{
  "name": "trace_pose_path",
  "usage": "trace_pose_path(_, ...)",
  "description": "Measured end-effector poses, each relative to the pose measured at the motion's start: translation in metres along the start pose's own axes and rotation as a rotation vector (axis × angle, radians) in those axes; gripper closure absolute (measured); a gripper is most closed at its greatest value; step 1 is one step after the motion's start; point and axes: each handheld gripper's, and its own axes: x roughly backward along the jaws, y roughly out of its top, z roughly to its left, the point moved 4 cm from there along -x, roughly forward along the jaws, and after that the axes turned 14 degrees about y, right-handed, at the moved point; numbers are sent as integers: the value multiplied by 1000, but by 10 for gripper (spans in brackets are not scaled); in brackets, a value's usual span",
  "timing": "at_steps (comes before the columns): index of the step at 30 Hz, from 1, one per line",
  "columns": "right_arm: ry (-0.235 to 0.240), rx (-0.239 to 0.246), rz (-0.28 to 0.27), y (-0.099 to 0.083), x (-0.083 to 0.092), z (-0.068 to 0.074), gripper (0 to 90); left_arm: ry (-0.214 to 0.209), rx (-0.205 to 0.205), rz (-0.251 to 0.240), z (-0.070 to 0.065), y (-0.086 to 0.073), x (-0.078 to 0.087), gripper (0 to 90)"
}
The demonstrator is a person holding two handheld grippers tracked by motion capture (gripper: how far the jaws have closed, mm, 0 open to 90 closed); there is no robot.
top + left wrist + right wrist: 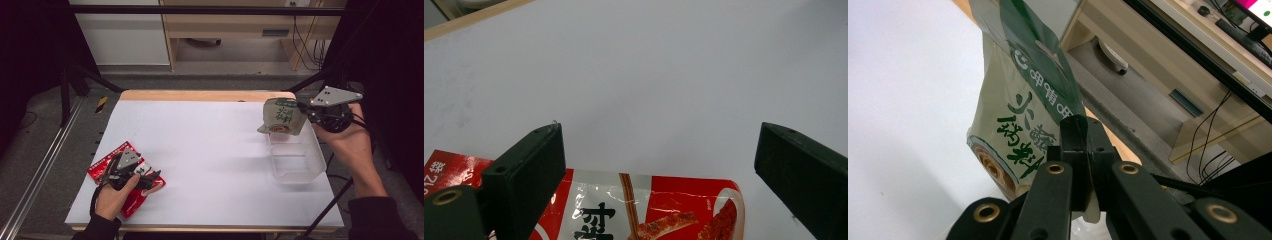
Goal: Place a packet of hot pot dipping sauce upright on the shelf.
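Observation:
A grey-green snack pouch (281,116) with green lettering hangs in the air above the far end of a clear plastic box (300,167) at the table's right. My right gripper (306,113) is shut on the pouch's edge; in the right gripper view the pouch (1018,115) hangs from the pinched jaws of my right gripper (1083,135). A red snack bag (131,200) lies flat at the front left. My left gripper (150,177) rests over it, open; in the left gripper view the red bag (634,210) lies below and between the spread jaws of my left gripper (659,165).
The white table sheet (210,145) stretches between the two hands. A wooden table edge (200,95) runs along the back, with shelving and cables (307,45) beyond it. A metal rail (45,165) borders the left side.

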Motion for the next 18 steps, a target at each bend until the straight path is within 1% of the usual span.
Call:
trace_pose_path(4,-12,-19,-9,-5,1,-5,900,3,-2,0,0,0,0,62)
trace_pose_path(11,-19,-37,-12,-12,0,-11,900,6,-5,0,0,0,0,61)
trace_pose_path(18,-17,-40,-9,-18,-6,-16,900,9,-2,-2,1,0,0,62)
